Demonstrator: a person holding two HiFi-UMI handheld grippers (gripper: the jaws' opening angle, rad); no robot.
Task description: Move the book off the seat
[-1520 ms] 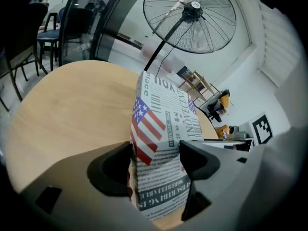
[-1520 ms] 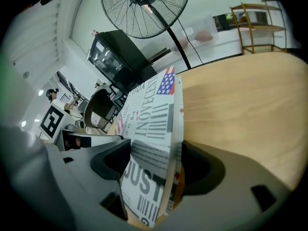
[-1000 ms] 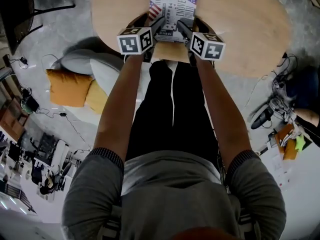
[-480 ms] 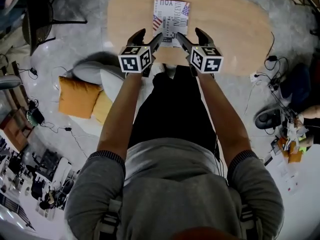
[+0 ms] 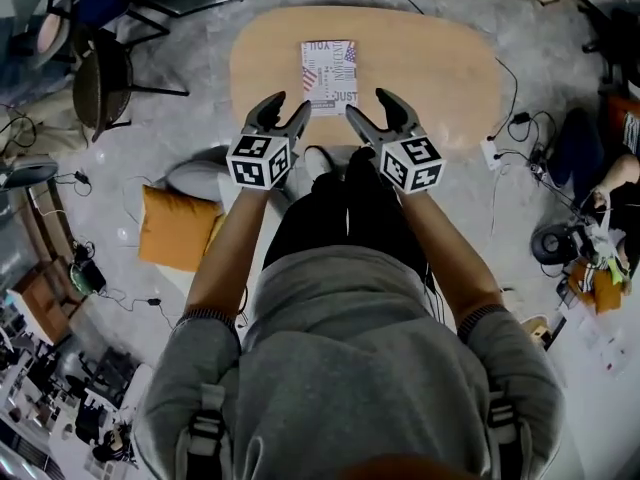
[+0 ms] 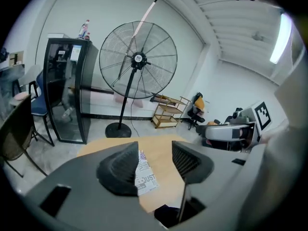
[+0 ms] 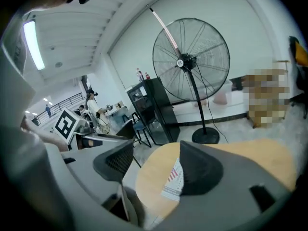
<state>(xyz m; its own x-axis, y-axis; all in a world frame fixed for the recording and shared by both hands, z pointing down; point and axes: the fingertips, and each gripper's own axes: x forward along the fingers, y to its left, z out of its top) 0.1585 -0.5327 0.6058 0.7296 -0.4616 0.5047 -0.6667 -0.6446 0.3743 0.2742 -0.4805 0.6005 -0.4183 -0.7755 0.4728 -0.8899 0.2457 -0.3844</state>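
Note:
The book (image 5: 329, 76), white with a flag print, lies flat on the oval wooden table (image 5: 430, 58). My left gripper (image 5: 288, 108) and right gripper (image 5: 368, 108) hang side by side in the air on the near side of it, well above the table. Both are open, and their jaws have just been closing a little with nothing between them. In the left gripper view the book (image 6: 145, 174) shows far below, past the left gripper (image 6: 154, 162). The right gripper view shows the book (image 7: 173, 182) beside one finger of the right gripper (image 7: 154, 165).
A white seat (image 5: 200, 173) with an orange cushion (image 5: 175, 228) lies on the floor at the left. A dark chair (image 5: 100, 78) stands further left. A tall pedestal fan (image 6: 138, 59) and a black cabinet (image 6: 65, 95) stand beyond the table. Cables and gear lie at the right.
Both grippers have risen away from the book, which stays on the table. The head camera has also gone up, so the table looks smaller. The jaws stand slightly narrower.

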